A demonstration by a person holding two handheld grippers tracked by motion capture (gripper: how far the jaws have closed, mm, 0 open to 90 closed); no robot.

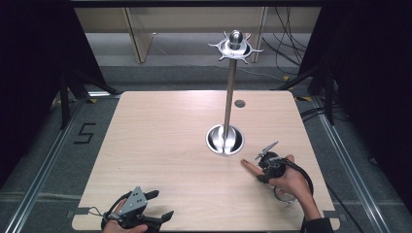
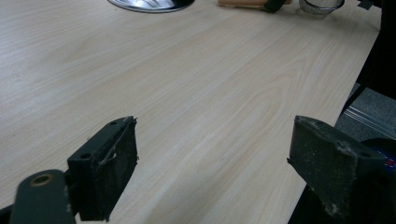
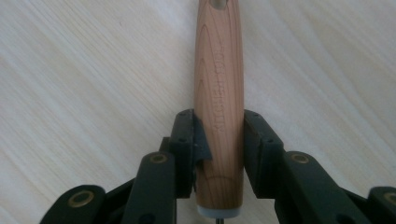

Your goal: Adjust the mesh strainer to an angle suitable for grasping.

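Spanning most of the high view, one pale wood-grain table (image 1: 160,145) with rounded corners stands on a grey carpeted floor (image 1: 43,165), where a black mark shaped like a "5" (image 1: 83,133) sits at the left. Dark curtains (image 1: 29,58) close in both sides, cables (image 1: 286,34) trail across the floor at the back right, and a small dark disc (image 1: 239,103) is set into the tabletop near its far edge.

One tall metal stand (image 1: 229,97) rises from a round shiny base (image 1: 225,140); its top carries a ring of short prongs (image 1: 235,47) under a ball knob.

One wooden handle (image 3: 218,93) lies on the table near the right front, just right of the stand's base. It is rounded, reddish-tan, with faint lettering pressed along its length and a pale cap at the near end. A metal rim (image 2: 321,5) lies close behind it.

Two grippers are in play. The right gripper (image 3: 218,140) is clamped on the wooden handle, pads pressing both sides. The left gripper (image 2: 215,163) rests at the near left edge, jaws wide apart over bare table.
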